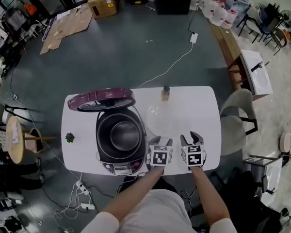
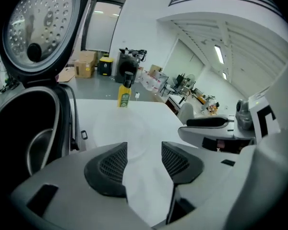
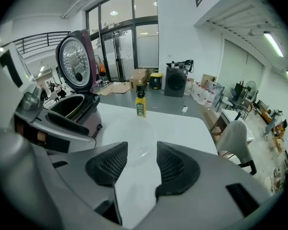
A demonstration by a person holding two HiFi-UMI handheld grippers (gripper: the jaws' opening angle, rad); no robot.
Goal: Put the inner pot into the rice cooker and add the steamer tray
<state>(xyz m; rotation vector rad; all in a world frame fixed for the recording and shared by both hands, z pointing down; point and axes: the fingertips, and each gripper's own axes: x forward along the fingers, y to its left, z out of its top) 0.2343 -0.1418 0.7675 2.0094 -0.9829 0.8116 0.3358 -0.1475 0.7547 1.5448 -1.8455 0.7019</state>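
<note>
The rice cooker (image 1: 117, 142) stands on the left half of the white table (image 1: 203, 110) with its maroon lid (image 1: 102, 100) swung up. The metal inner pot (image 1: 124, 135) sits inside it. A clear plastic steamer tray (image 1: 160, 118) lies on the table just right of the cooker, faint in the left gripper view (image 2: 119, 128) and in the right gripper view (image 3: 132, 137). My left gripper (image 1: 162, 141) (image 2: 144, 152) and right gripper (image 1: 191, 137) (image 3: 141, 150) hover side by side near the table's front edge, short of the tray. Both are open with nothing between their jaws.
A small yellow-labelled bottle (image 1: 165, 93) (image 3: 140, 104) stands at the table's far edge behind the tray. A small green plant (image 1: 70, 138) sits at the table's left end. A grey chair (image 1: 237, 120) is on the right, a round stool (image 1: 13, 140) on the left.
</note>
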